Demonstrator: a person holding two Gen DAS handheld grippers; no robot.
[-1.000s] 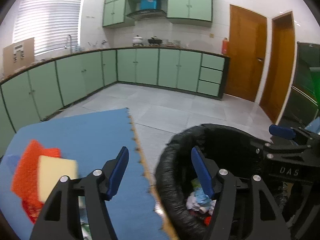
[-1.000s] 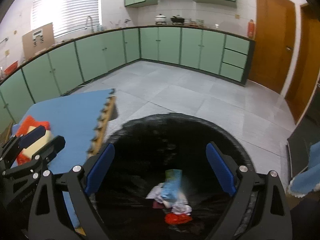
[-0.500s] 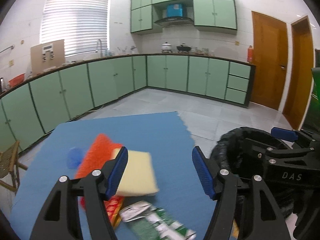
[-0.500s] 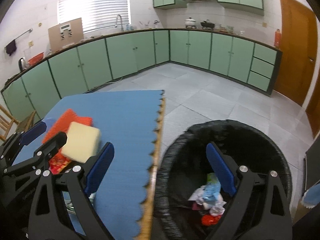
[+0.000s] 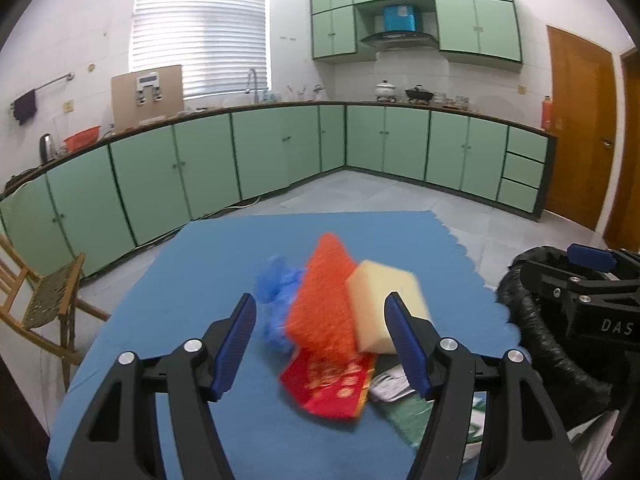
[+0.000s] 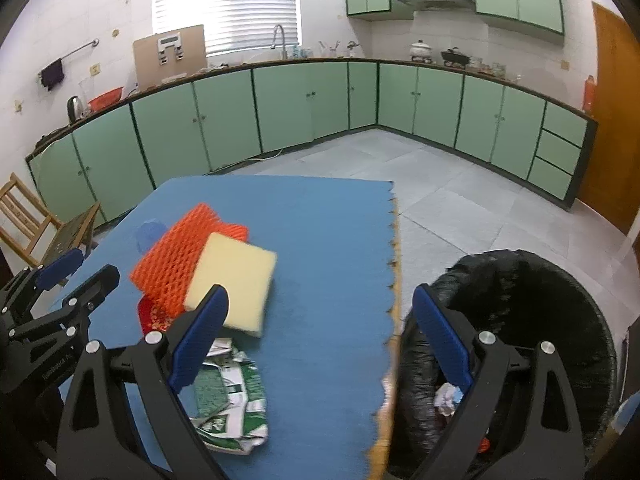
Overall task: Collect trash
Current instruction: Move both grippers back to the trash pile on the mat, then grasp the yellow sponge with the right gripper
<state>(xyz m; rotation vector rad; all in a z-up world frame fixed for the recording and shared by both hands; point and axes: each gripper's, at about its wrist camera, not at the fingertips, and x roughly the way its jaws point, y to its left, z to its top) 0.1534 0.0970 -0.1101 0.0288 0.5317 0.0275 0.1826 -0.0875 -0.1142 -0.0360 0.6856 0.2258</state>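
Both tongs stand with their jaws apart and nothing between them. The left gripper [image 5: 322, 338] faces the pile of trash on the blue mat [image 6: 328, 240]. The right gripper [image 6: 320, 340] straddles the mat's scalloped right edge, with the black-lined trash bin [image 6: 532, 280] just beyond that edge.

The pile lies toward the mat's near-left part. The orange foam net [image 5: 324, 300] partly overlaps the red printed packet [image 5: 332, 388]. The pale yellow sponge [image 6: 234, 280] leans on the net. The blue crumpled piece [image 5: 276, 284] sits on the net's left, toward the far-left corner. The green-and-white wrapper [image 6: 228, 396] lies nearest the near edge.

The step in hand, by judgement, is the approach to the next pick with the left gripper.

- Take the topmost item first (probably the sponge or the net), so that nothing beneath is dragged along.
- Bring one finger down on each side of a single piece, and press lightly, since foam and mesh give under the pads.
- Close fully before you lift, and carry the piece over the right edge to the bin's opening, which already holds some scraps [image 6: 448, 396].
- Keep the right gripper out of the carrying path.

Legible writing: "DAS" in white on the right gripper's body as the left camera shows it. The packet's gold print and the wrapper's text are too blurred to read.
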